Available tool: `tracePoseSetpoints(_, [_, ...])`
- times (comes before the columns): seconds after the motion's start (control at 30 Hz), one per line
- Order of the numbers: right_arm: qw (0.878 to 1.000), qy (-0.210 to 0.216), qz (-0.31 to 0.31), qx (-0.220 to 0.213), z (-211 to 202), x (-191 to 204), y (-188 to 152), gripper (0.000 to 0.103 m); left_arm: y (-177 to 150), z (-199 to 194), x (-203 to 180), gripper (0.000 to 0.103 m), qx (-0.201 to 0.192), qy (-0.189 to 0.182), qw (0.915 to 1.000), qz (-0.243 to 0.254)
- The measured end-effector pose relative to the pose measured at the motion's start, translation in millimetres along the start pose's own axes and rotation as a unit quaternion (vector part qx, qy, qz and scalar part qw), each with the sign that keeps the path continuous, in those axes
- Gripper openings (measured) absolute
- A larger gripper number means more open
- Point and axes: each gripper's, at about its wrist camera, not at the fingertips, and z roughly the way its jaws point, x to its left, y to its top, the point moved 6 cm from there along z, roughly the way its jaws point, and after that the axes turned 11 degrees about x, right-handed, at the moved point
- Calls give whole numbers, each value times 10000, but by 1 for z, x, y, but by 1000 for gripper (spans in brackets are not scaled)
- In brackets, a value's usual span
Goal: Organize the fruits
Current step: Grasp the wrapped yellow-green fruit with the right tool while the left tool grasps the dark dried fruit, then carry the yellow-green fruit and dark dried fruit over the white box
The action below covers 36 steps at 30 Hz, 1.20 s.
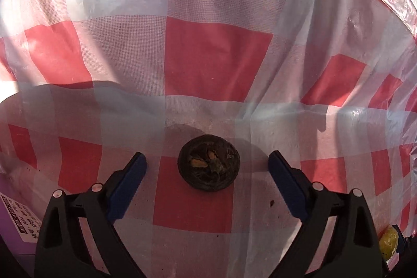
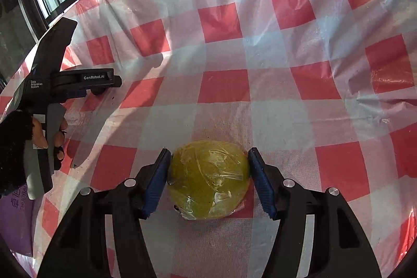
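Two fruits: one dark fruit (image 1: 208, 167), one yellow fruit (image 2: 207, 190) (plastic-wrapped).

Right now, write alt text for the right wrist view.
The right gripper clamps a plastic-wrapped yellow-green fruit on a red-and-white checked tablecloth. At far left, a hand holds the left gripper; windows show behind.

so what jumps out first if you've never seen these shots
The red and white checked cloth fills both views. In the right wrist view a yellow-green fruit wrapped in clear film sits between the blue pads of the right gripper, which press its sides. In the left wrist view a small dark round fruit lies on the cloth ahead of the left gripper, whose jaws stand wide of it.
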Motion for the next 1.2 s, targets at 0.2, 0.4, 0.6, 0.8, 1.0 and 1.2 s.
tracePoseSetpoints(0.2, [10000,3,-60,-26,15,11,11,60,-34,-16,-23,41,53,-254,9988,414])
tracePoseSetpoints(0.4, [10000,-38,-69,-18,10,15,12,60,-94,-35,-46,41,145,-444,9955,820])
tracePoseSetpoints(0.6, [9997,-181,-137,18,9,20,17,61,-138,-50,-65,41,293,-591,9916,1109])
tracePoseSetpoints(0.8, [9989,-412,-232,63,6,25,19,60,-182,-76,-82,41,381,-674,9876,1368])
tracePoseSetpoints(1.0, [9987,-473,47,188,-12,28,1,60,-202,-92,-70,41,395,-735,9834,1614])
tracePoseSetpoints(1.2, [9980,-453,373,241,-49,36,-47,60,-221,-106,-54,41,463,-795,9803,1747])
